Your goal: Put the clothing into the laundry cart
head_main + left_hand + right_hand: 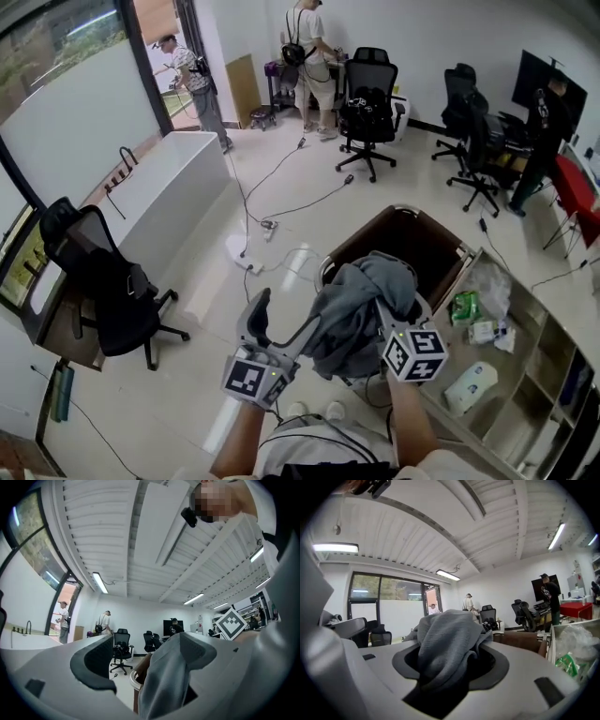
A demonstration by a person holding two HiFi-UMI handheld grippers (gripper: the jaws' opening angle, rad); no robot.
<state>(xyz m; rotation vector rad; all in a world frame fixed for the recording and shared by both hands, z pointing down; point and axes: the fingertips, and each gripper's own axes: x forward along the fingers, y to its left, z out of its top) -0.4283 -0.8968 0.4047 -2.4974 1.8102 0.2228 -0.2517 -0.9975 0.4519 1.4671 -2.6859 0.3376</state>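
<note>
Above the near rim of the brown, fabric-walled laundry cart, you hold the crumpled grey cloth garment as a loose bundle. Its long axis runs from the cart rim back toward your body. The far end is heaped over the rim, and the near end hangs free in front of you. The bundle spans both hand-held tools and sits closer to the right one.

The left gripper lies at the left edge of the bundle. In the left gripper view, the left gripper has its jaws wide apart. The garment drapes down the inner face of the right-hand jaw only, and the other jaw is clear of it. This tool is released (contact on one side, no clamp).

The right gripper has its jaws buried in the right side of the bundle. In the right gripper view, the right gripper has its jaws a little apart. The garment is bunched in the gap and mounds above it, with dark space on either side of the cloth. It lies between the jaws, not pinched. The laundry cart shows just beyond.
</note>
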